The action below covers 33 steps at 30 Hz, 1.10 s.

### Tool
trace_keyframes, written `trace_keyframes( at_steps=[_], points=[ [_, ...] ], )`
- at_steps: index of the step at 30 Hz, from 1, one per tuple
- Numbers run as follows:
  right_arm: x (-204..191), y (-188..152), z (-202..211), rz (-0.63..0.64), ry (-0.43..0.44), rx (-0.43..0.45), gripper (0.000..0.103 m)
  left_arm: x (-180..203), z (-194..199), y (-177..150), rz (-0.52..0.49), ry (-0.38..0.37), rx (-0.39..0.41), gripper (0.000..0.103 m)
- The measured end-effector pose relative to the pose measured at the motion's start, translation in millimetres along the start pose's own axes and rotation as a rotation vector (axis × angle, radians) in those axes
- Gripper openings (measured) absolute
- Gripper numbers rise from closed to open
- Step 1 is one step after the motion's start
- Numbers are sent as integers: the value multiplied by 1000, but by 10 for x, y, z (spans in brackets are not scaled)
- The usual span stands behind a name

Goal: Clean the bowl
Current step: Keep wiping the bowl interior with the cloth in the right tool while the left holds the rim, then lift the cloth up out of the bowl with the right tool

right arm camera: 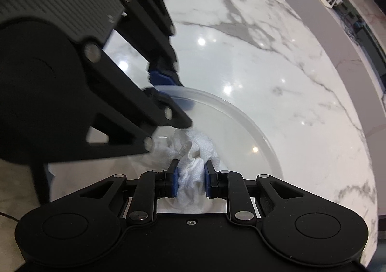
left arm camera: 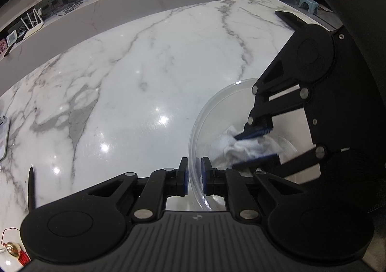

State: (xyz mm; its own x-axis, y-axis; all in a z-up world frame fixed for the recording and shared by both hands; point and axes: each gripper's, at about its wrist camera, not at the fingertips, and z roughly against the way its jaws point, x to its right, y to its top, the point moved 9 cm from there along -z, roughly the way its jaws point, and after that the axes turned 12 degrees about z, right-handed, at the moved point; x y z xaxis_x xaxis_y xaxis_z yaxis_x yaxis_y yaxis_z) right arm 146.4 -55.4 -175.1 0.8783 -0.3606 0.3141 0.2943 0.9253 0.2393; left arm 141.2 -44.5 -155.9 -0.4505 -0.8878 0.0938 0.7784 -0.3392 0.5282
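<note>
Wiping the clear bowl on our marble worktop
Our left tongs (left arm camera: 194, 176) pinch the bowl (left arm camera: 205, 112) rim on the worktop (left arm camera: 144, 66), while our right tongs (right arm camera: 191, 179) grip a crumpled white cloth (right arm camera: 193, 149) inside the bowl

The worktop (left arm camera: 144, 74) is white marble run through with grey veins and dotted with bright lamp glints, and the bowl (left arm camera: 207, 112) near its edge is clear, see-through plastic with a faintly milky rim. Inside it the cloth (right arm camera: 193, 170) is plain white with a fine waffle-like weave, pinched between the blue pads (right arm camera: 175, 180) of the black right gripper (right arm camera: 191, 179); the left gripper (left arm camera: 195, 176) is the same black with blue pads, and a black pen (left arm camera: 31, 190) lies by the worktop's edge
</note>
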Motion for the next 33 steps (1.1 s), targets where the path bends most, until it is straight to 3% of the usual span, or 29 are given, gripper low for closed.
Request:
trace_keyframes(
  at_steps=[14,21,33],
  points=[
    [-2,-183,98,-201,-52,2,18,39,-36,-36,11,-27,-15,9],
    [180,-102,-36,-311,-98,46,18,70,-46,-42,8,-25,-22,9],
    [123,-150,181,-296,-194,82,18,96,-63,-88,-18,5,-22,11]
  ],
)
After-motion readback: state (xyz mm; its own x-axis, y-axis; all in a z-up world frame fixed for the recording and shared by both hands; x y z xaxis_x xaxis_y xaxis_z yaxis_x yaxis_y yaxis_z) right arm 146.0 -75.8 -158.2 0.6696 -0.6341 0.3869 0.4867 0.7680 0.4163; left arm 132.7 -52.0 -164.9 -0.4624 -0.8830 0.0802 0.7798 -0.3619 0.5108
